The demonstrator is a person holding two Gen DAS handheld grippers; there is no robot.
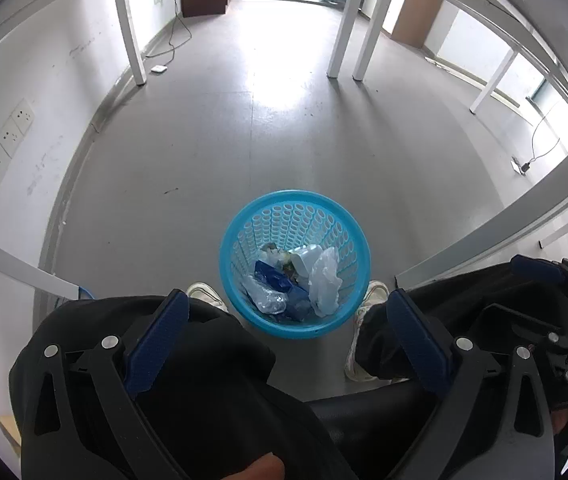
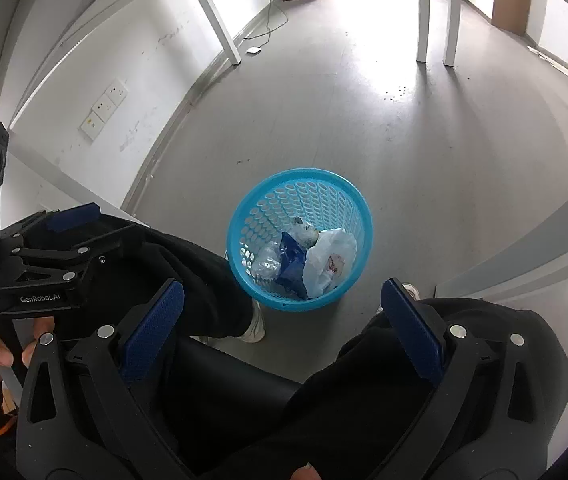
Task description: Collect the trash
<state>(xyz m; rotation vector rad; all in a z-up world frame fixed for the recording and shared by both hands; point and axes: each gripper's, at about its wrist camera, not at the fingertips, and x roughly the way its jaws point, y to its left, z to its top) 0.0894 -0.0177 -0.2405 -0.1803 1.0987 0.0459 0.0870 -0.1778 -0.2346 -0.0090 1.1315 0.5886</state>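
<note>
A blue perforated waste basket [image 1: 295, 197] [image 2: 303, 173] stands on the grey floor between a seated person's white shoes [image 1: 208, 295]. Inside lie a crumpled white plastic bag [image 1: 325, 284] [image 2: 329, 260], a dark blue wrapper [image 1: 280, 280] [image 2: 291, 262], clear crumpled plastic [image 1: 266, 301] [image 2: 266, 265] and a white cup [image 1: 305, 258]. My left gripper [image 1: 287, 300] hangs above the person's knees, pointing down at the basket, open and empty. My right gripper [image 2: 282, 287] is beside it, also open wide with nothing between its pads. The basket's floor is hidden under the trash.
Black-trousered legs [image 1: 212, 360] [image 2: 403, 380] fill the lower part of both views. White table legs [image 1: 341, 32] [image 2: 423, 20] stand further back, another table leg [image 1: 134, 40] at the left wall. A cable and a white adapter [image 1: 158, 69] lie by that wall. Wall sockets [image 2: 104, 108] are on the left.
</note>
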